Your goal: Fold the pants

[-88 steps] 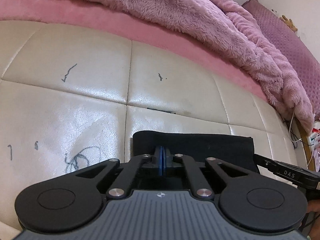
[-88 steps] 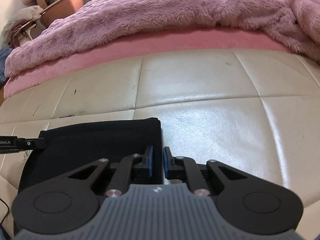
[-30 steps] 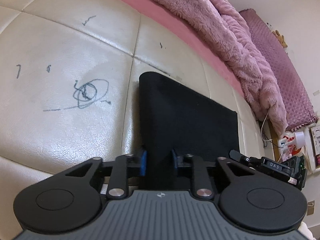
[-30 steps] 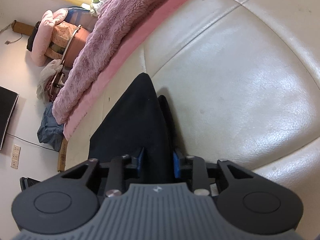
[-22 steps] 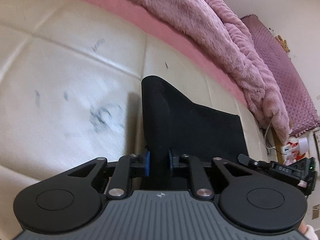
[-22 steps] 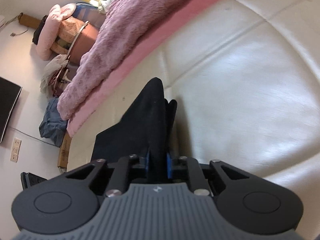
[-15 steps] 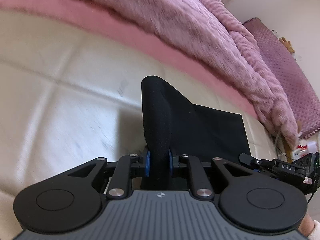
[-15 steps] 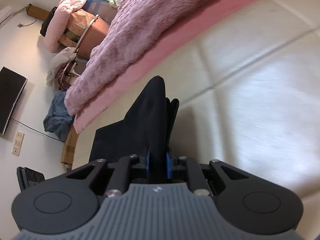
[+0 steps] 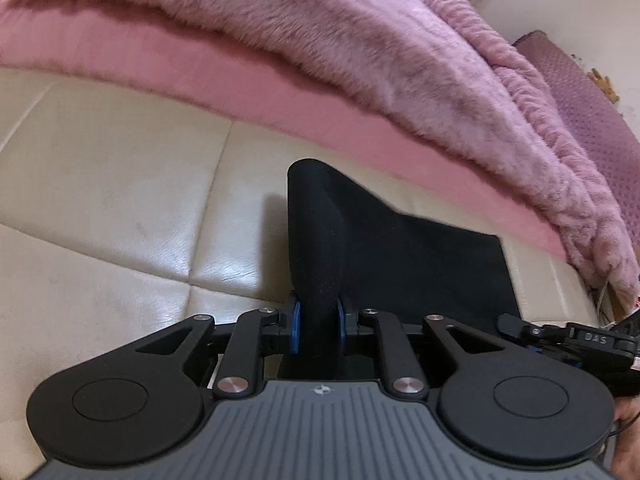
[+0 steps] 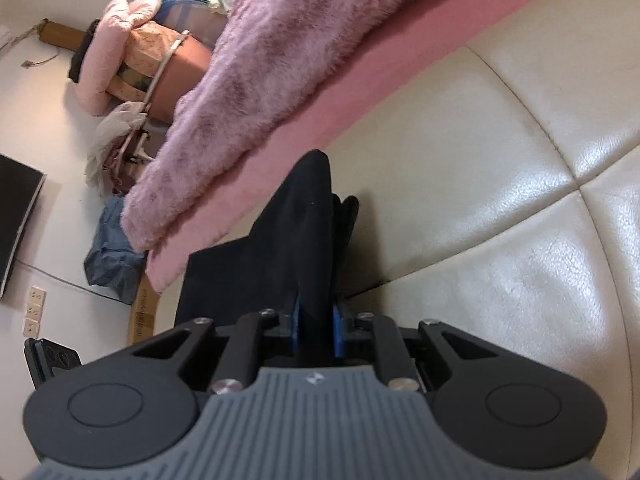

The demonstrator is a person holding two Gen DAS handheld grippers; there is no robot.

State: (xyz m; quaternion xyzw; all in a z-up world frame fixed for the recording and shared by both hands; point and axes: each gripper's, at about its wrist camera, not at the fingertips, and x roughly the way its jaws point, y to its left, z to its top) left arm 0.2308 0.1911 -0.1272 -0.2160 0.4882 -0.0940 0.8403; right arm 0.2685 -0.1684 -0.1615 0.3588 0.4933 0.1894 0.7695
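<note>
Cream cushion (image 9: 112,184); black pants (image 9: 316,240) between left gripper (image 9: 317,330) pads.

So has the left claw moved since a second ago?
Yes. The left claw, shut on the black pants, has carried them toward the pink blanket; the pen scribbles on the cream cushion have left the view.

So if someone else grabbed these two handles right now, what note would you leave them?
Left gripper: shut on the near edge of the black pants.
Right gripper: jaws have just been closing, now shut on the same edge.
Pants: partly folded, held edge lifted, the rest on the cream cushion below the pink blanket.
Left: probably lay the raised edge over, release, smooth.
</note>
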